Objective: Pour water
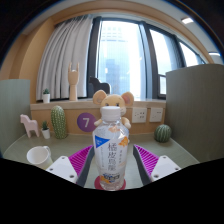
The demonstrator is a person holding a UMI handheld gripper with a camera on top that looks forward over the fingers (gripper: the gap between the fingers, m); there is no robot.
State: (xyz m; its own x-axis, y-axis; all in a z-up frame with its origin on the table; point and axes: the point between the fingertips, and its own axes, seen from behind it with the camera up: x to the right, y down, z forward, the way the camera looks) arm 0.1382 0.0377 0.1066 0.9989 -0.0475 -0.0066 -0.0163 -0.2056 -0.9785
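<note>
A clear plastic water bottle [111, 140] with a white cap and a white-and-blue label stands upright on the grey table, on what looks like a pink round coaster [110, 185]. My gripper [113, 158] is open. The bottle stands between the fingers with a gap at each side, and the pink pads [81, 156] do not touch it. A white paper cup [38, 156] stands on the table to the left, beside the left finger.
Behind the bottle are a plush mouse [113, 100], a purple round sign with a 7 [86, 121], a green cactus figure [59, 123], a pink llama figure [30, 126] and a round green cactus [162, 132]. Beyond them are a shelf and a window.
</note>
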